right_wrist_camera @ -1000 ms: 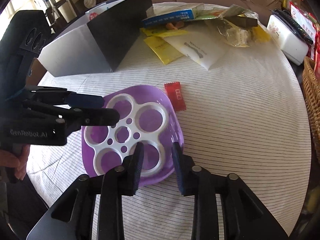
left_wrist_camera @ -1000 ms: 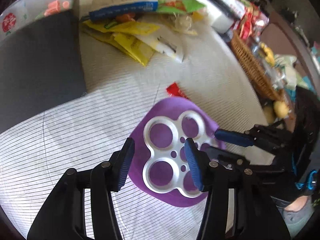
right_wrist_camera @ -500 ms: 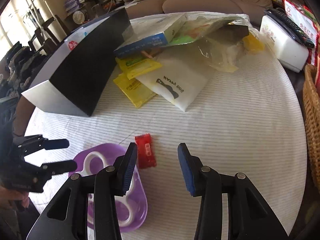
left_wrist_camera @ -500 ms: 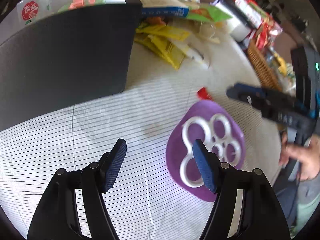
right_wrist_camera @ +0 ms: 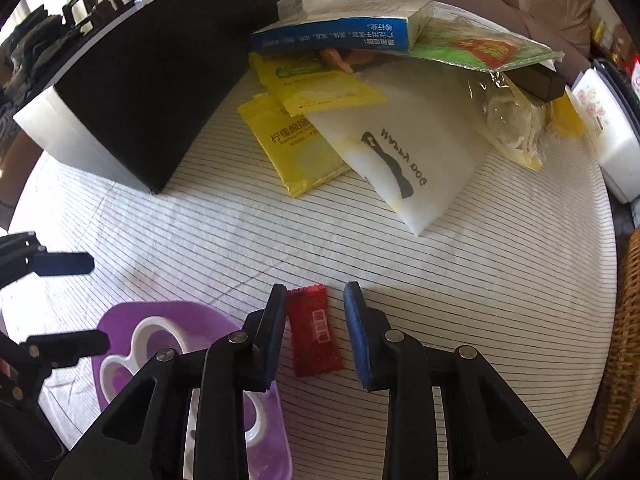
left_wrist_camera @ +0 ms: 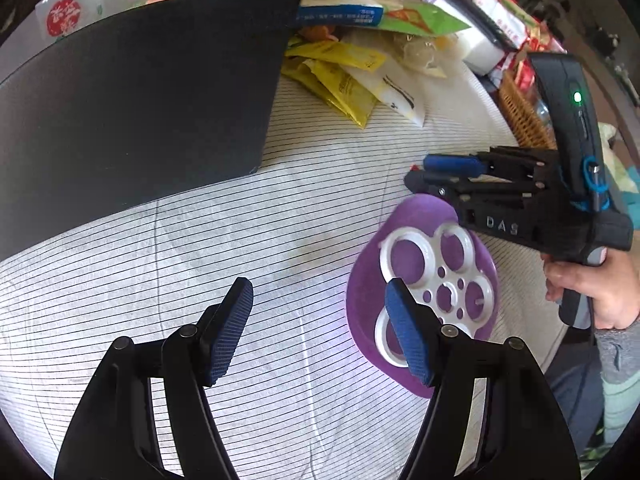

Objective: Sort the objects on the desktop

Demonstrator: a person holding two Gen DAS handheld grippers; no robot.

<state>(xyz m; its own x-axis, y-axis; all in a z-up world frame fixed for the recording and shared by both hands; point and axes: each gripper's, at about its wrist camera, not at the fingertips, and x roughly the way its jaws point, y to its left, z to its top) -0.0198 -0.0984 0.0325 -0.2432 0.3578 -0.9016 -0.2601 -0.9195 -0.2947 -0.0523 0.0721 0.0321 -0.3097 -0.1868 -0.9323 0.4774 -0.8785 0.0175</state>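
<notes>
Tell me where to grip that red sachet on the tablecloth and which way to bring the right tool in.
Grip the red sachet across its narrow width, at the middle of its two long edges. It lies flat on the striped tablecloth, long axis running away from the right tool, whose open fingers already stand on either side of it. Come straight down from above; the purple dish on its left lies close, so keep clear of it.

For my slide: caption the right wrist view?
Open right gripper straddles a red sachet beside the purple tray.
</notes>
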